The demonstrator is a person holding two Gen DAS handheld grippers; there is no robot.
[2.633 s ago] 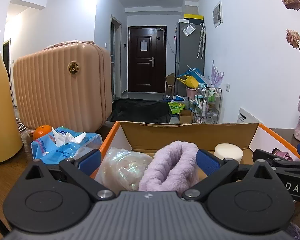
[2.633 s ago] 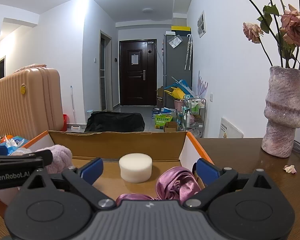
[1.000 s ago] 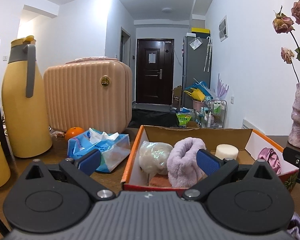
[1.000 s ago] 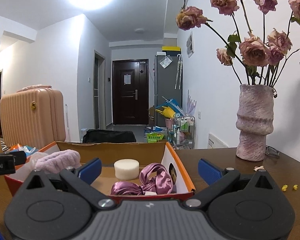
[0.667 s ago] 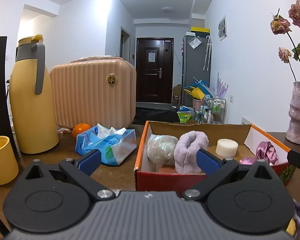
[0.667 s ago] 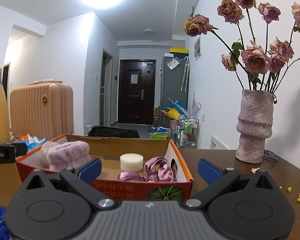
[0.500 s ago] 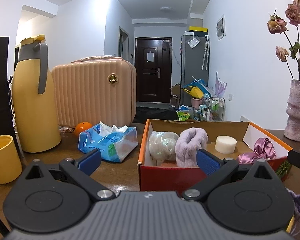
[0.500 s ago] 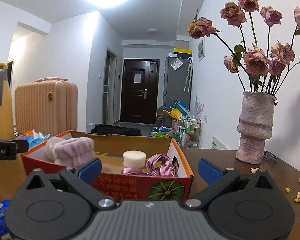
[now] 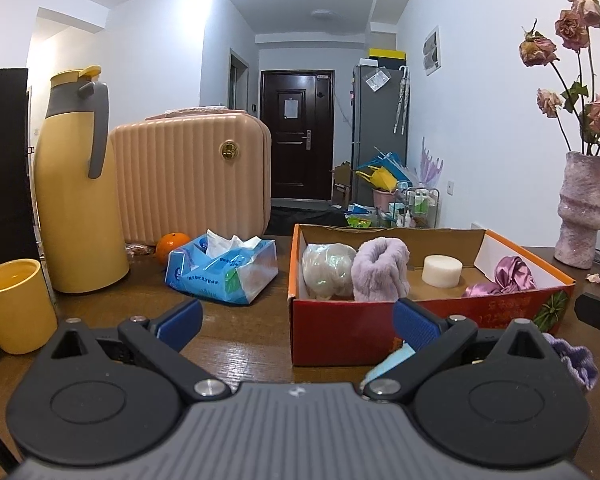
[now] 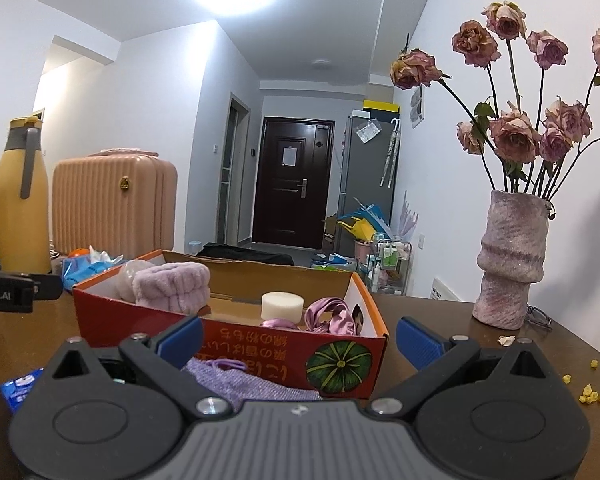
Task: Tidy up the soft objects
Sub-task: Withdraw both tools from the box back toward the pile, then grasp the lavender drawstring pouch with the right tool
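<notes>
Right wrist: left gripper point(image 10: 4, 294) reads "Robot.AI".

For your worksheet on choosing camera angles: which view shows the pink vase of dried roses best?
The right wrist view: the vase and all its blooms show whole. The left wrist view catches the vase at the right edge, with some blooms cropped.

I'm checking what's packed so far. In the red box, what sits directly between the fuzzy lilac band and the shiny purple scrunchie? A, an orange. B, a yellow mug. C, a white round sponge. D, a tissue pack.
C: the white round sponge stands on the floor of the red box, with the fuzzy lilac band on its left and the shiny purple scrunchie on its right.
</notes>
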